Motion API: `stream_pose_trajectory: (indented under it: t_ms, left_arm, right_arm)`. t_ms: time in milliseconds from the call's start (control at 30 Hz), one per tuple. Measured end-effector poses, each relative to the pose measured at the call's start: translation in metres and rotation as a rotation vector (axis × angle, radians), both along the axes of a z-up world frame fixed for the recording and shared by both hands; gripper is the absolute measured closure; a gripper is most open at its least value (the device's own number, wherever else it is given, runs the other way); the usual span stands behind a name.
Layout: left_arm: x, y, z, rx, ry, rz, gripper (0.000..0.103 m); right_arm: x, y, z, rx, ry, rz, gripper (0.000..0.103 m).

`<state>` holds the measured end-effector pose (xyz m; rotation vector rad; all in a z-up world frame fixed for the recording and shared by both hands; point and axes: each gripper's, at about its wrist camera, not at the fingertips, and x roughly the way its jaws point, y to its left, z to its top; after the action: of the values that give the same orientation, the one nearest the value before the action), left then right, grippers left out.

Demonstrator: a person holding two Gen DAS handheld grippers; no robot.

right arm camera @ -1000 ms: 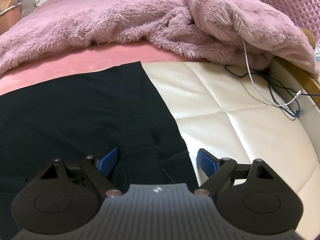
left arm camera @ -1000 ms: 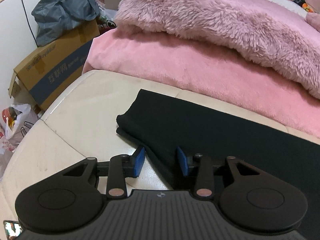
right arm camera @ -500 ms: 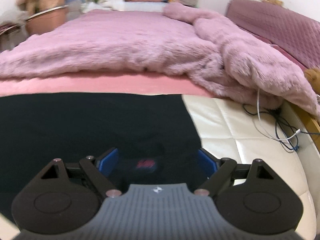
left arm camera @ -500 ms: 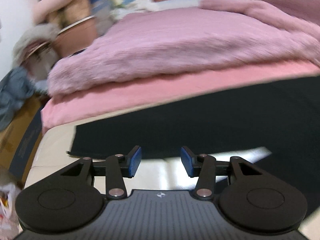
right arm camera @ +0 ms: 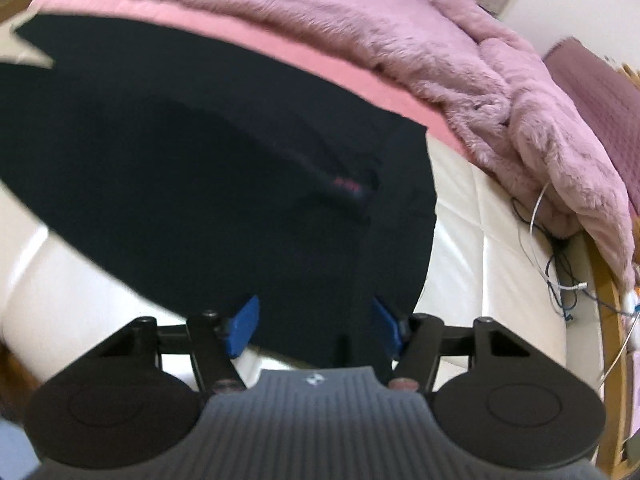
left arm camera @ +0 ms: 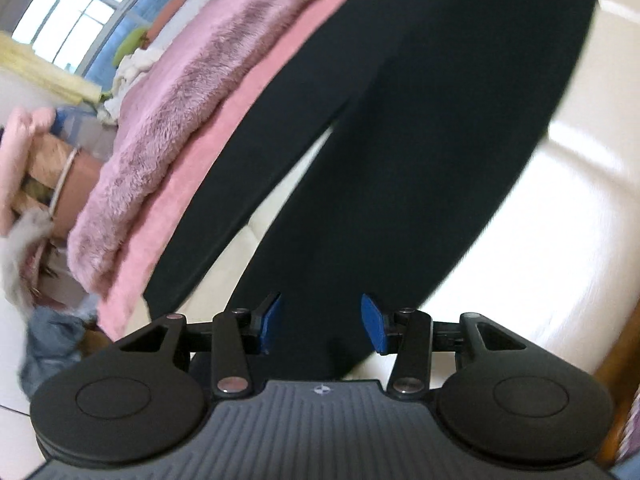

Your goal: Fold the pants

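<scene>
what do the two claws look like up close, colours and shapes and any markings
Both look alike. The left claw has two blue pads on black linkage arms with silver pivot pins, two round black discs and a grey ribbed body bearing a small white emblem. The right claw has the same build. No cables or sleeves show on either.

Matt black cloth pants [left arm camera: 400,160]; glossy cream leather cushion [right arm camera: 480,272]; fluffy pink blanket [right arm camera: 440,60].

**Bedroom with cream bench and pink bedding**

A glossy cream padded surface [right arm camera: 472,240] fills the lower right of the right wrist view. Behind it lie a pink sheet [left arm camera: 208,152] and a fluffy mauve blanket [right arm camera: 460,60]. A bright window [left arm camera: 80,12] sits upper left of the left wrist view. Cables [right arm camera: 560,272] trail at right.
</scene>
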<state>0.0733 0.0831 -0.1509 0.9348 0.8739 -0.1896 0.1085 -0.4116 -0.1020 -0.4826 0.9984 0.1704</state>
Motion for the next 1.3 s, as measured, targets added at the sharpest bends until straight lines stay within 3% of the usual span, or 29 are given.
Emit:
stream_pose_trajectory:
  t_ms: [233, 533, 833, 1000, 1067, 1133, 1167, 1300]
  left_arm:
    - [0.000, 0.021, -0.012, 0.014, 0.024, 0.051, 0.049]
    - [0.000, 0.047, -0.010, -0.102, 0.054, -0.022, 0.049]
    - [0.002, 0.055, -0.008, -0.048, 0.157, -0.110, 0.054]
    - [0.000, 0.042, -0.020, 0.079, 0.197, -0.227, 0.057]
    - [-0.002, 0.038, -0.025, 0.127, 0.214, -0.278, 0.061]
    - [-0.002, 0.036, -0.028, 0.139, 0.252, -0.307, 0.074]
    - [-0.002, 0.035, -0.029, 0.146, 0.262, -0.320, 0.074]
    - [0.014, 0.037, -0.022, 0.062, 0.305, -0.181, 0.077]
  right_arm:
    - [-0.008, 0.002, -0.006, -0.033, 0.015, 0.010, 0.045]
    - [-0.016, 0.012, -0.004, -0.028, 0.008, 0.011, 0.042]
    - [-0.016, 0.012, -0.006, -0.035, 0.008, -0.003, 0.040]
    - [-0.012, 0.009, -0.008, -0.022, 0.005, -0.031, 0.039]
    - [-0.010, 0.009, -0.010, -0.027, 0.009, -0.029, 0.039]
    - [-0.009, 0.008, -0.011, -0.029, 0.015, -0.021, 0.039]
    - [-0.008, 0.009, -0.012, -0.036, 0.020, -0.007, 0.039]
    - [-0.011, 0.011, -0.018, -0.083, 0.047, 0.098, 0.039]
